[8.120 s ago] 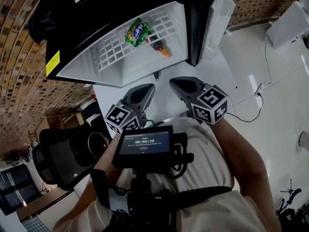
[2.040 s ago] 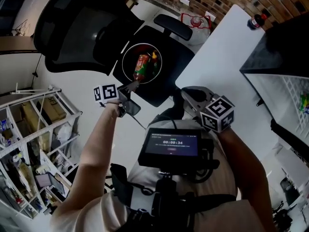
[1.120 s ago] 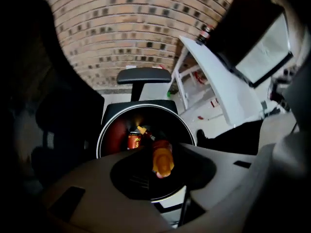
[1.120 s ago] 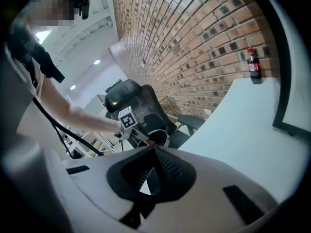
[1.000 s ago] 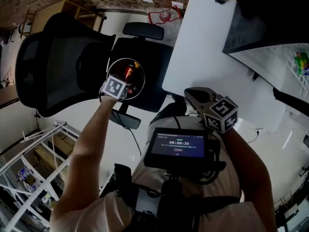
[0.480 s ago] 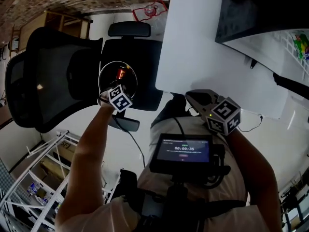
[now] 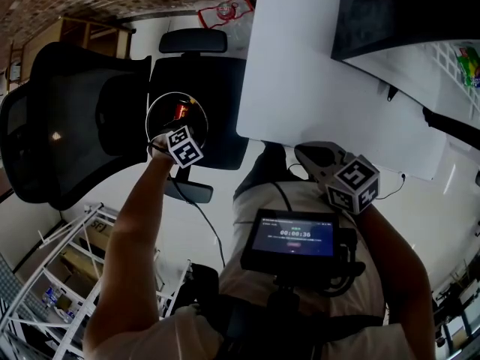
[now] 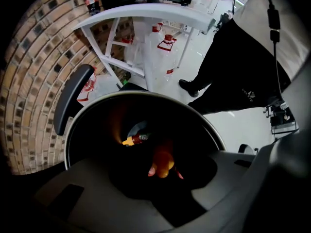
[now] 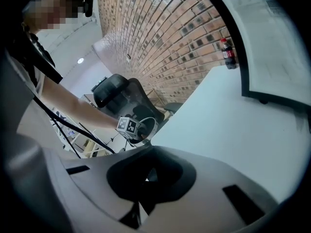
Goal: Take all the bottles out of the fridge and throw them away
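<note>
Yellow-capped bottle (image 8: pixel 136 139): left gripper view alone

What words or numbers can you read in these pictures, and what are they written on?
"00:00:36": on the screen at the person's chest.
The smaller print on that screen: too small to read.
The label of the cola bottle: too small to read.
The print on the green packet in the fridge: too blurred to read.
</note>
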Tool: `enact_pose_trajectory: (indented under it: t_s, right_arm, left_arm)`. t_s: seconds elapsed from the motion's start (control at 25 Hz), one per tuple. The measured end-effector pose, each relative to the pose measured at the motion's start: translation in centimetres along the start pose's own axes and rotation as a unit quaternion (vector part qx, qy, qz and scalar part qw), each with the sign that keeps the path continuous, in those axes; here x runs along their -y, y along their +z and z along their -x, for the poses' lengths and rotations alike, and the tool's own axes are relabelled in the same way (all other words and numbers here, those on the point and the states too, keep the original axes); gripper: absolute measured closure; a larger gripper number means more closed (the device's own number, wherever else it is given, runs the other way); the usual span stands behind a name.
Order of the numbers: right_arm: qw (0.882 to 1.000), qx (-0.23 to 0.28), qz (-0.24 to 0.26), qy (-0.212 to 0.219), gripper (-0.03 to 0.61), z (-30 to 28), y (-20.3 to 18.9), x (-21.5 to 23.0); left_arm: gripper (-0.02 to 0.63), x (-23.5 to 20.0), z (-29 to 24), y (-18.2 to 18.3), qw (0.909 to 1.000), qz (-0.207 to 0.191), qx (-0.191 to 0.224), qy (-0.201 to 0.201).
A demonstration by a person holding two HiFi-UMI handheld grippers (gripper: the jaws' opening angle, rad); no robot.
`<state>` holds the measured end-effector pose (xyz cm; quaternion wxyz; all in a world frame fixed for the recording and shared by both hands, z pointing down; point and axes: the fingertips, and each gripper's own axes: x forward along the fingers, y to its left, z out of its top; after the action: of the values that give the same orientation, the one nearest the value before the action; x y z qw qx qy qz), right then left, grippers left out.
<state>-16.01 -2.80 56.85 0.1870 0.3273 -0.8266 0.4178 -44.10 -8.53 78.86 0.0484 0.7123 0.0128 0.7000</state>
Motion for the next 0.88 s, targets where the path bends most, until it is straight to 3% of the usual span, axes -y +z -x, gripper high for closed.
enact_pose_trajectory:
  t_s: [0.08, 0.16, 0.56, 0.8, 0.88]
  right_arm:
    - [1.000, 0.005, 0.000, 0.001, 0.577, 0.0, 0.3, 0.0]
    - [1.000, 0.008, 0.000, 0.002, 0.577, 0.1, 0.5, 0.1]
    - [0.999, 0.037, 0.014, 0.011, 0.577, 0.3, 2.4, 0.0]
    - [0.997, 0.067, 0.033, 0.011, 0.577, 0.7, 4.0, -0.4]
    - [0.996, 0.079, 0.035, 0.012, 0.577, 1.0, 4.5, -0.6]
  left_arm:
    - [0.457, 0.4, 0.1, -0.3, 1.0000, -0.002, -0.004, 0.006]
    - [0.413, 0.8, 0.5, -0.5, 0.9999, 0.003, -0.007, 0.009]
    - [0.411, 0.5, 5.7, -2.5, 0.9955, 0.058, 0.017, 0.073]
    - [0.412, 0.8, 11.9, 0.3, 0.9818, 0.110, 0.093, 0.124]
    - [0.479, 0.5, 14.0, 1.6, 0.9719, 0.133, 0.129, 0.145]
